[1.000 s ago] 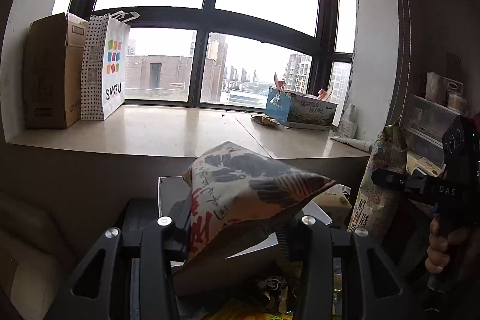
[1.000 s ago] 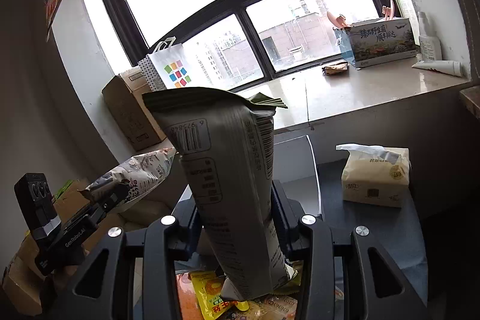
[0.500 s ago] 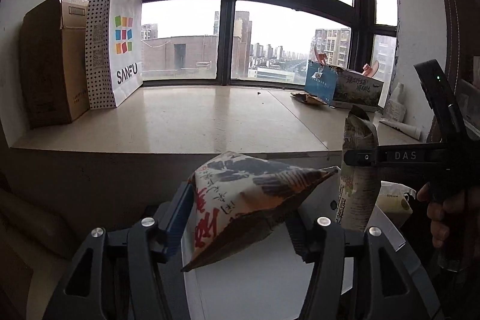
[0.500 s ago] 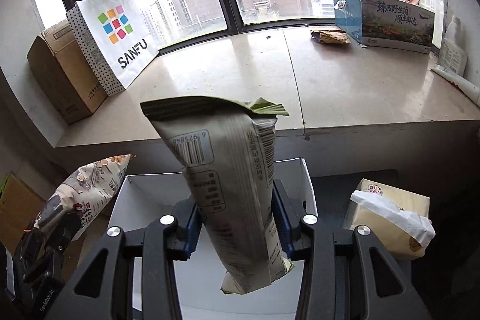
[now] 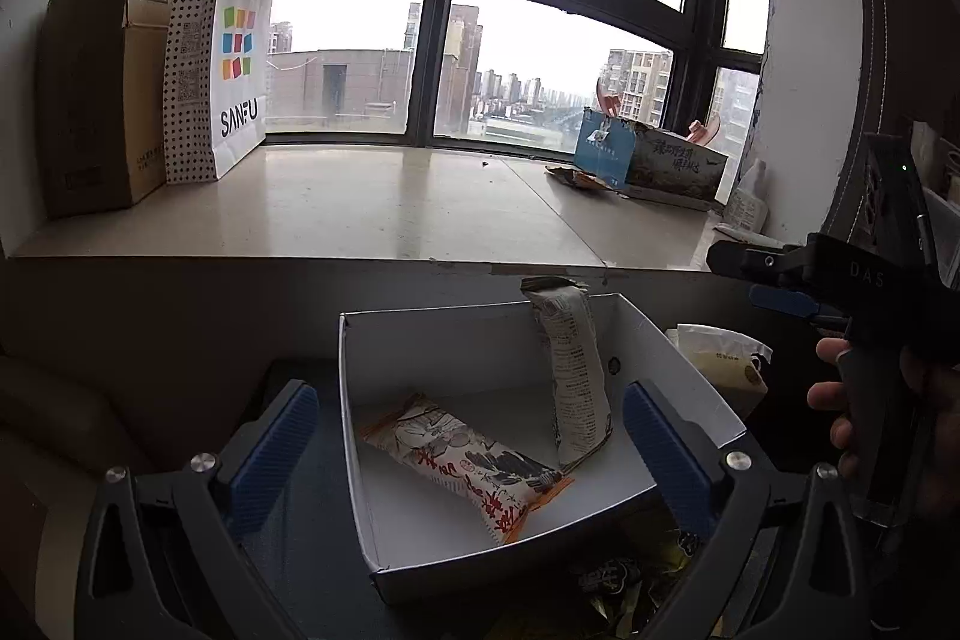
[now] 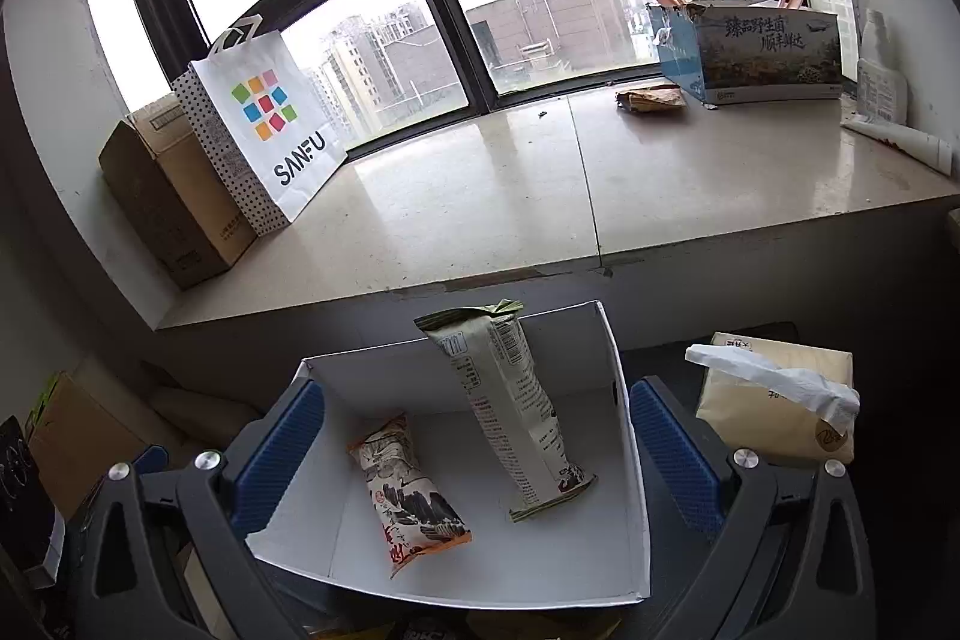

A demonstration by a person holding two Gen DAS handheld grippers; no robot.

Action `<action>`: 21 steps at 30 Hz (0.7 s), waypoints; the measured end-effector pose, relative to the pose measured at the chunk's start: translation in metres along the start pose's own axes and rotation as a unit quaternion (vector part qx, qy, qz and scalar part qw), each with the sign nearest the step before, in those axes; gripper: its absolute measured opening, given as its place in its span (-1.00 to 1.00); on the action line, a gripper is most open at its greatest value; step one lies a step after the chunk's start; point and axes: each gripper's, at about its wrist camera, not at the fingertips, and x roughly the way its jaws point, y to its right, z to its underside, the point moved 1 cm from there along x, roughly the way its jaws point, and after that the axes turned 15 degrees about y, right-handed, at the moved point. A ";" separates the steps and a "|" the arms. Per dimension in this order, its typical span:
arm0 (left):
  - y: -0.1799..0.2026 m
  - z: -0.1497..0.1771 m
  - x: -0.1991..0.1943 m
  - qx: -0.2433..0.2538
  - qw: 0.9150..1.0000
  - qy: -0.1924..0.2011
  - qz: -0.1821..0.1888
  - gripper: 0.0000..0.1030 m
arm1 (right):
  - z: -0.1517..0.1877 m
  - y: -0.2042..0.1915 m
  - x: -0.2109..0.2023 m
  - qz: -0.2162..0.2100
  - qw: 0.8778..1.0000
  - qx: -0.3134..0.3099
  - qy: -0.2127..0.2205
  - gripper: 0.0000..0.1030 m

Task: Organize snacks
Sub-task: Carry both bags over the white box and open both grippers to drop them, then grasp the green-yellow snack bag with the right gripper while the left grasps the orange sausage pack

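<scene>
Both the left gripper (image 5: 471,436) and right gripper (image 6: 477,436) have jaws spread wide, holding nothing. In the white card box (image 6: 630,460), a crinkly orange-edged packet (image 6: 408,490) lies flat; a long grey-green packet (image 6: 510,412) leans on the back wall. A glossy bag (image 6: 270,130) reads "SANFU".

- You are in a high-rise flat: the big dark-framed window (image 6: 456,10) looks out over apartment towers.
- Its wide stone sill (image 6: 480,196) serves as household storage, with a cardboard box (image 6: 174,202), a SANFU shopping bag (image 6: 264,136) and a printed carton (image 6: 756,52).
- A tissue pack (image 6: 780,406) sits below, beside you.
</scene>
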 end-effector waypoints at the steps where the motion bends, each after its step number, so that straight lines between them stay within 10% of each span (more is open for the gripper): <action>1: 0.003 -0.001 -0.010 0.002 1.000 0.002 0.012 1.00 | 0.000 -0.002 -0.015 -0.008 1.000 -0.003 0.016 1.00; 5: 0.018 -0.006 -0.056 -0.004 0.998 0.014 0.059 1.00 | 0.010 -0.015 -0.084 -0.033 0.994 -0.049 0.097 1.00; 21: 0.062 0.056 -0.182 -0.028 0.991 0.004 0.127 1.00 | 0.126 0.012 -0.272 0.035 0.990 -0.083 0.106 1.00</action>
